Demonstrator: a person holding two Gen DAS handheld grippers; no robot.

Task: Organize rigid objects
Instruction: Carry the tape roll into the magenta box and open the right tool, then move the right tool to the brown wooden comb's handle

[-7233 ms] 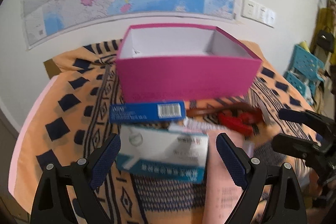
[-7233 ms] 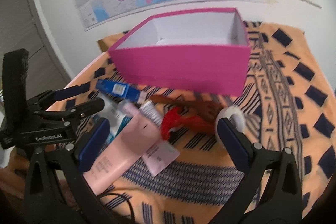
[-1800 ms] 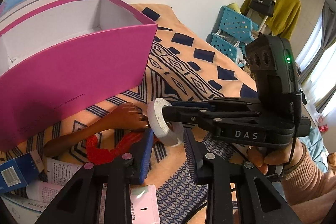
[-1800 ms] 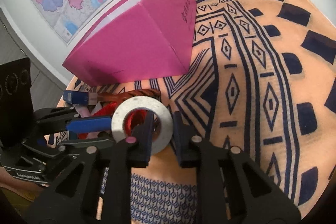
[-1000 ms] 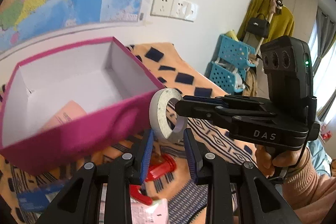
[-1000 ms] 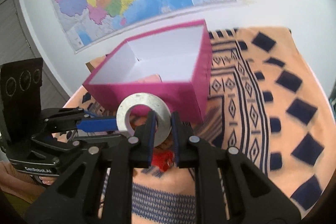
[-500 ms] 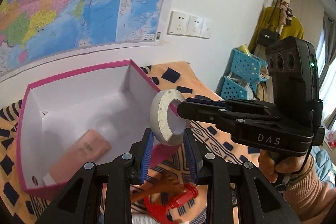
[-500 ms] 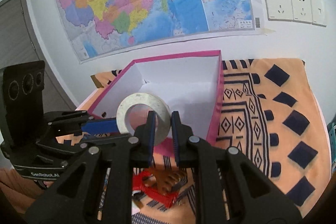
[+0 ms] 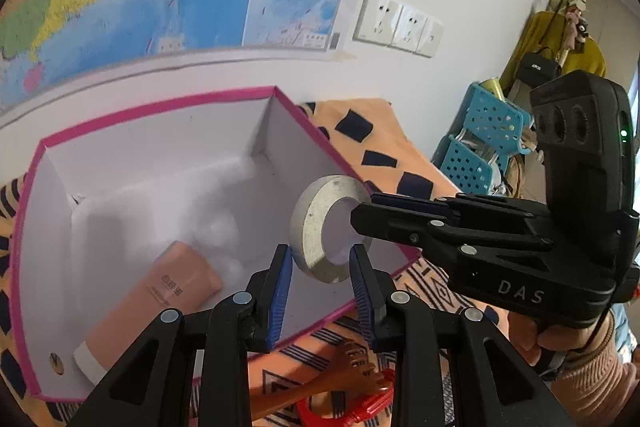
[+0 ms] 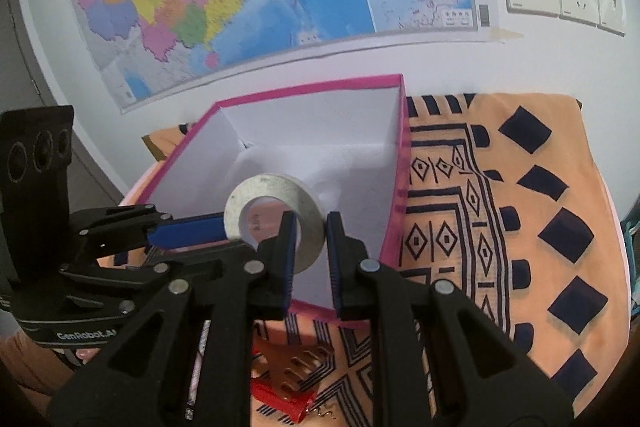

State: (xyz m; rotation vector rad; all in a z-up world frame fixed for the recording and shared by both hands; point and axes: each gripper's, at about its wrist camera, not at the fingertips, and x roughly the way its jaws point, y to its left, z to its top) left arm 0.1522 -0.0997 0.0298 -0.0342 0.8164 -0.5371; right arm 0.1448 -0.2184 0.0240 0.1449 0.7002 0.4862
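Tape roll (image 9: 326, 229) hung above the pink box (image 9: 160, 107), near its front right corner, pinched from two sides: the left gripper (image 9: 323, 281) clamped the roll's lower edge, and the right gripper (image 10: 311, 253) clamped the ring wall through its hole. Inside the box, white-lined, lay a pink tube (image 9: 152, 303) with a white cap, slanted across the floor toward the near left corner. On the orange patterned cloth (image 10: 520, 227) in front of the box lay a brown hand-shaped scratcher (image 9: 320, 383) and a red tool (image 9: 344, 415), touching each other.
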